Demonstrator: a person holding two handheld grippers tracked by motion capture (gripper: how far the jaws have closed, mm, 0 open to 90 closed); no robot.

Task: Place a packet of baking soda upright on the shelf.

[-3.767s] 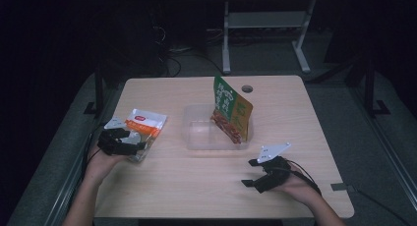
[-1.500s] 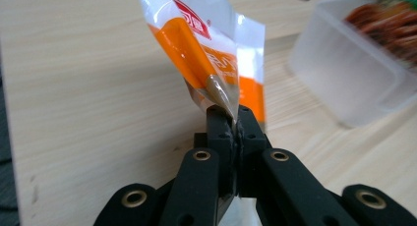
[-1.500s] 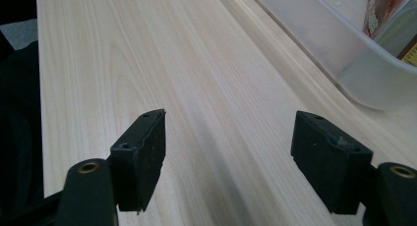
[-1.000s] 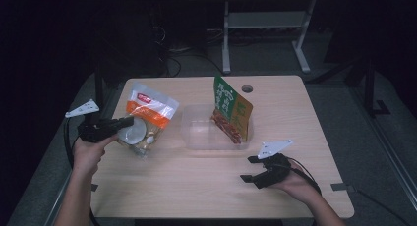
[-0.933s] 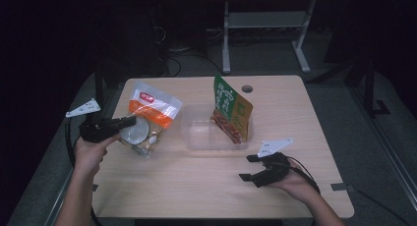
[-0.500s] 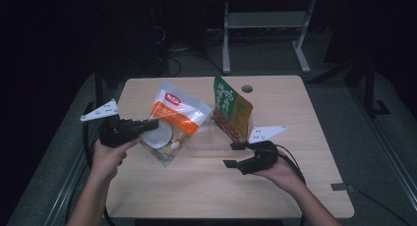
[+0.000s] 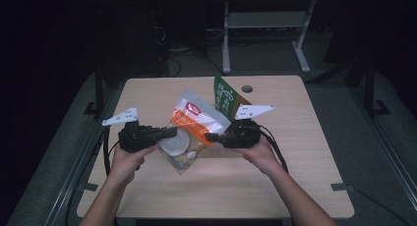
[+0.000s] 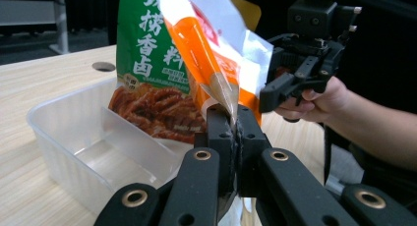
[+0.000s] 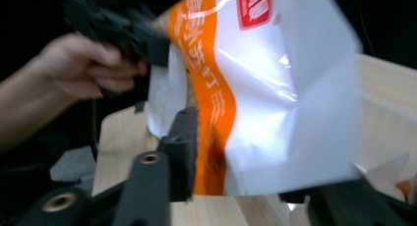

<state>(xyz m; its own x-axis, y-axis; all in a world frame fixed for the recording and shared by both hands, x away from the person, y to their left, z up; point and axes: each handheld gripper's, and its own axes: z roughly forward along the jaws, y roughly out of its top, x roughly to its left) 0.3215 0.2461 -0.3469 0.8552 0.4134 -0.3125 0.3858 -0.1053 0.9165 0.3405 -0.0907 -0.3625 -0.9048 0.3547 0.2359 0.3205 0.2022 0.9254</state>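
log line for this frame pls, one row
left gripper: shut on orange-white snack bag | right gripper: jaws just closing around bag's far edge, not clamped | bag: lifted above clear tray

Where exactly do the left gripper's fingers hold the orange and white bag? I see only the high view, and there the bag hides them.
Observer: In the left gripper view, the left gripper has its fingers shut on a thin sealed edge of the orange and white bag.
Operator: Does the right gripper hold the bag too?
Observer: In the right gripper view the bag lies between the fingers of the right gripper, which have just been closing. I cannot tell whether they press it.
Operator: What is behind the bag?
Observer: A clear tray with a divider. The green bag stands at its far side.
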